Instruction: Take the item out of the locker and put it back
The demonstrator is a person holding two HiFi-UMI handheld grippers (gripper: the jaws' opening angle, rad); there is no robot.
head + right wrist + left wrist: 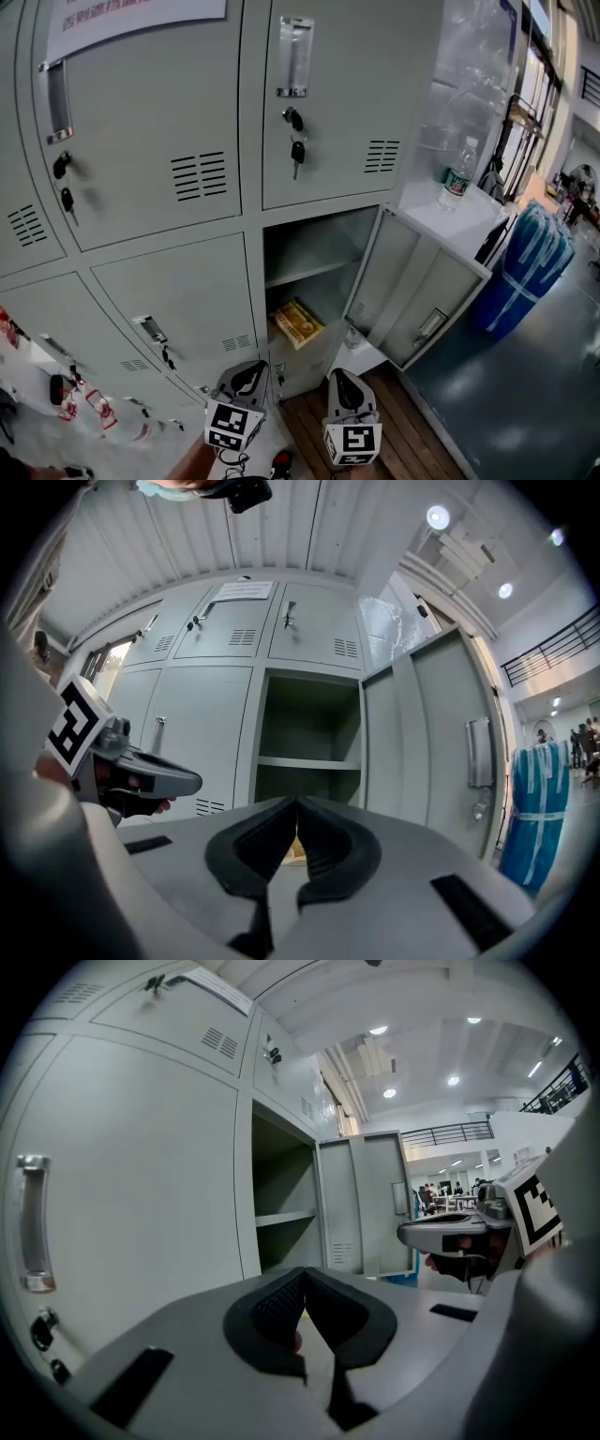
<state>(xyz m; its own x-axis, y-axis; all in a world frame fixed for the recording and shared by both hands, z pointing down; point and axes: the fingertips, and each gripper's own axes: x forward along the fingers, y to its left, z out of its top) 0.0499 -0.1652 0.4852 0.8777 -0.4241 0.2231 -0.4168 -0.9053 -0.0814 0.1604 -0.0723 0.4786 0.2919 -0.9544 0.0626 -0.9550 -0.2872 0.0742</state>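
Hovering at the bottom centre of the head view, the left gripper (249,367) and the right gripper (339,377) sit side by side, a little apart, both aimed up at the open locker compartment (319,246) in the middle of the frame. Each gripper's own view shows its dark pads pressed together at the tips, closed with nothing clamped between them. The item, a flat yellow-brown box (298,323), lies tilted on the compartment floor, under the inner shelf (309,270) and toward the left wall; it sits just above the grippers in the frame, and neither one touches it. The compartment's door (417,292) stands swung wide to the right of centre, its handle facing outward. Above the opening, a key (297,152) hangs from the lock of a closed door, and more closed grey doors fill the left half of the frame. At upper right a clear water bottle (458,173) stands upright on a white surface (441,217), and a blue wrapped bundle (530,267) stands at the right edge on the grey floor. Wooden boards (384,441) lie below the grippers at lower centre. In the right gripper view the compartment stands straight ahead above the closed tips, with the left gripper at the left edge.
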